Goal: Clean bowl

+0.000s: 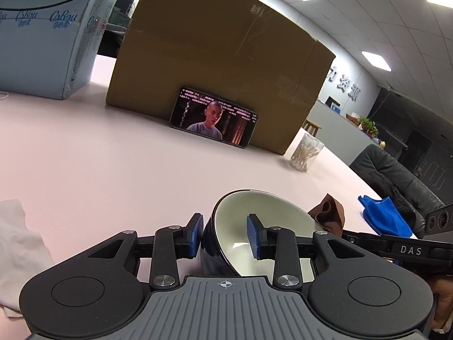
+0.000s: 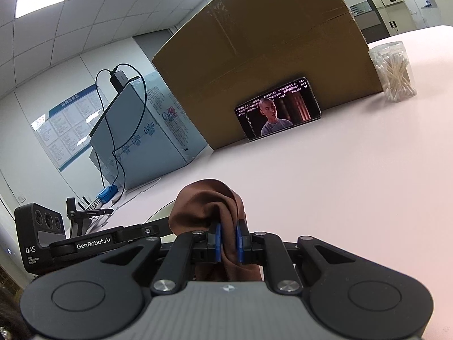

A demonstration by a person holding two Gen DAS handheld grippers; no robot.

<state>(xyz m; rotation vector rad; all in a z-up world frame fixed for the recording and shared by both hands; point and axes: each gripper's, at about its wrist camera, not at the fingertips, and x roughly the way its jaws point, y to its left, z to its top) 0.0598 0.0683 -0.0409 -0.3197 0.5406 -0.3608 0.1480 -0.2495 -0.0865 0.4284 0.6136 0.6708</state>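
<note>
A bowl (image 1: pixel 263 212), dark blue outside and cream inside, is tilted on its side above the pink table. My left gripper (image 1: pixel 226 235) is shut on the bowl's rim, one blue pad outside the wall and one inside. My right gripper (image 2: pixel 228 240) is shut on a brown cloth (image 2: pixel 206 201), which bunches up above the pads. In the left wrist view the brown cloth (image 1: pixel 328 212) sits just right of the bowl's rim, with the right gripper's body beside it. The bowl is hidden in the right wrist view.
A large cardboard box (image 1: pixel 220 65) stands at the back with a phone (image 1: pixel 213 120) playing video against it. A jar of cotton swabs (image 1: pixel 305 153) is right of the box. A blue cloth (image 1: pixel 382 215) lies at the table's right edge. White tissue (image 1: pixel 17 249) lies left. A pale blue carton (image 1: pixel 42 42) is back left.
</note>
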